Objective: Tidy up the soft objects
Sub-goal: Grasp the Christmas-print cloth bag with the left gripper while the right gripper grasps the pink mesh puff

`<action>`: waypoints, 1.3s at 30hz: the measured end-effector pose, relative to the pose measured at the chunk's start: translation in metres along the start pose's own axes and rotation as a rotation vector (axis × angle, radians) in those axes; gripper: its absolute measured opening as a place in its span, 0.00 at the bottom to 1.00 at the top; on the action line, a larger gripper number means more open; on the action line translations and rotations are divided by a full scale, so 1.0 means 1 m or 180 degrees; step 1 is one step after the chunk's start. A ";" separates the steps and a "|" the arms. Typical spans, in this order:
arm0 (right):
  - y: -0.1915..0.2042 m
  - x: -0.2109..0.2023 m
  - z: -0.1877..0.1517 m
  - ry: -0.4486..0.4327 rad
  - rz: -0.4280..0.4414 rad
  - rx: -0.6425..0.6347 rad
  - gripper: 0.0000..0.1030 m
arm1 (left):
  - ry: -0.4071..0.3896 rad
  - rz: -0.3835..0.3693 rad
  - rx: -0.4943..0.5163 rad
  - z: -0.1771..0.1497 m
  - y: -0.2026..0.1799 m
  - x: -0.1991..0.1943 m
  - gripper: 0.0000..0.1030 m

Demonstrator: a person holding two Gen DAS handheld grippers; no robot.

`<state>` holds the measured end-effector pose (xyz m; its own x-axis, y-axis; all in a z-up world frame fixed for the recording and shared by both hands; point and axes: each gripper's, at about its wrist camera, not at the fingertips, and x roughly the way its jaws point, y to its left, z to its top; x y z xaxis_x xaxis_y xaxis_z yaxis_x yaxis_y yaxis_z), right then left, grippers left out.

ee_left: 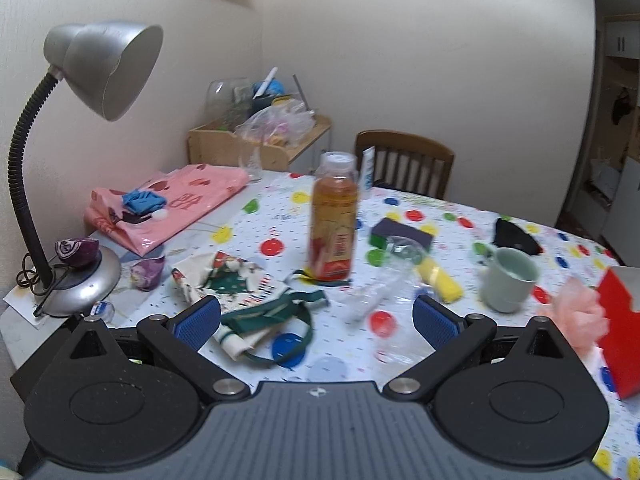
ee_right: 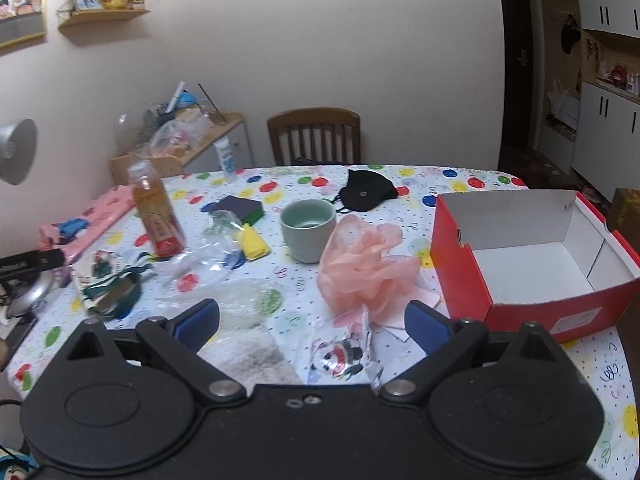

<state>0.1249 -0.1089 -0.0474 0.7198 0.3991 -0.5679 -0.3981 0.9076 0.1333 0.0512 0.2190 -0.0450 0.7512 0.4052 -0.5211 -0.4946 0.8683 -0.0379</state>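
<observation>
My left gripper is open and empty above a crumpled holiday-print cloth bag with green straps, which also shows in the right wrist view. My right gripper is open and empty just short of a pink mesh bath pouf, seen at the right edge of the left wrist view. An open, empty red shoe box stands to the right of the pouf. A black cloth mask, a green-and-dark sponge and a yellow cloth lie farther back.
A tea bottle, a pale green cup, clear plastic wrap and a pink bag with a blue cloth lie on the spotted tablecloth. A silver desk lamp stands at left. A wooden chair is behind the table.
</observation>
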 end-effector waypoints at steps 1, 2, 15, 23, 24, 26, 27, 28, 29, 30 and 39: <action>0.000 0.006 0.002 0.0009 -0.0018 0.0011 0.95 | 0.0013 0.0024 0.0001 0.002 0.005 0.007 1.00; -0.001 0.013 0.005 0.0008 -0.0041 0.0013 0.94 | 0.0029 0.0059 0.0003 0.003 0.009 0.015 1.00; 0.001 0.100 0.030 0.0204 -0.0413 -0.0147 0.88 | 0.0414 0.0499 -0.0065 0.010 0.071 0.123 1.00; -0.009 0.149 0.039 0.0368 -0.0636 -0.0116 0.88 | 0.0678 0.0740 -0.0164 0.006 0.103 0.180 1.00; -0.010 0.155 0.040 0.0394 -0.0647 -0.0110 0.88 | 0.0713 0.0729 -0.0220 0.005 0.107 0.184 1.00; -0.011 0.167 0.041 0.0429 -0.0694 -0.0118 0.88 | 0.0783 0.0690 -0.0318 0.004 0.112 0.193 1.00; -0.012 0.173 0.040 0.0446 -0.0729 -0.0116 0.88 | 0.0819 0.0673 -0.0356 0.004 0.114 0.198 1.00; -0.014 0.179 0.041 0.0478 -0.0748 -0.0101 0.88 | 0.0853 0.0660 -0.0385 0.003 0.115 0.202 1.00; -0.017 0.186 0.040 0.0515 -0.0778 -0.0079 0.88 | 0.0888 0.0658 -0.0402 0.003 0.116 0.206 1.00; -0.019 0.192 0.039 0.0546 -0.0814 -0.0062 0.88 | 0.0920 0.0664 -0.0410 0.002 0.116 0.211 1.00; -0.032 0.223 0.026 0.0779 -0.0884 -0.0094 0.87 | 0.1101 0.0576 -0.0408 -0.010 0.115 0.235 0.99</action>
<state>0.3133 -0.0457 -0.1568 0.6468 0.0921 -0.7571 -0.2257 0.9713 -0.0746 0.1668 0.4108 -0.1803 0.4666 0.4090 -0.7842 -0.6721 0.7403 -0.0138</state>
